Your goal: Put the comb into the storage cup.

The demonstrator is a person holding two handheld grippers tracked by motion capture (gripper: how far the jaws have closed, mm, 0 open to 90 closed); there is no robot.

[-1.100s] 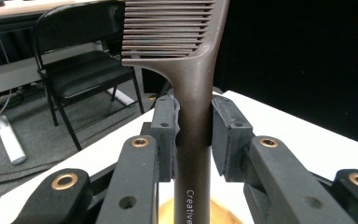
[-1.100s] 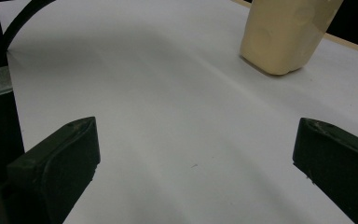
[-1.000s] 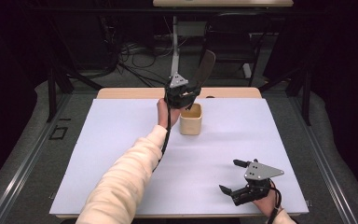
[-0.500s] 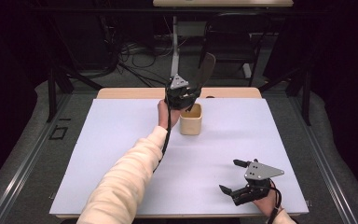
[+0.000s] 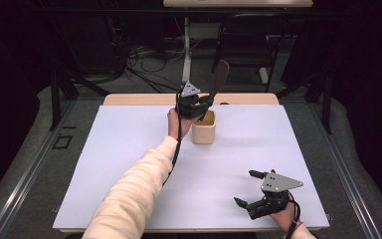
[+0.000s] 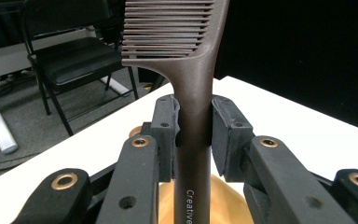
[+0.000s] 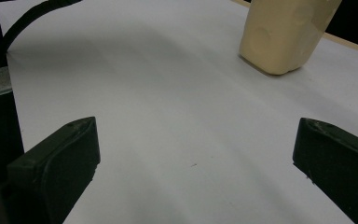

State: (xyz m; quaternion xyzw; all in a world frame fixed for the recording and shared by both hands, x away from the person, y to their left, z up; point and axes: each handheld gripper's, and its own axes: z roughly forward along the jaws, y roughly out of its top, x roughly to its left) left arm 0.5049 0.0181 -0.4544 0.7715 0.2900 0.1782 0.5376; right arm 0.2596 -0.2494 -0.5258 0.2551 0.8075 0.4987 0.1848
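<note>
The left tongs (image 5: 199,102) clamp a brown comb (image 5: 218,79) by its handle, upright above the beige cup (image 5: 204,128) near the surface's (image 5: 129,149) far edge. The right tongs (image 5: 251,189) rest open near the front right corner.

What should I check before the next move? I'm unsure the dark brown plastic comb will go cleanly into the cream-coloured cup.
1. Left gripper clamps the dark brown plastic comb by its handle: ok.
2. Comb roughly upright, teeth end up: ok.
3. Handle tip over the cream-coloured cup: ok.
4. Cup standing upright on the white table: ok.
5. Whether the handle tip touches the cup's bottom: cannot tell.
6. Right gripper open, well apart from the cup: ok.
</note>
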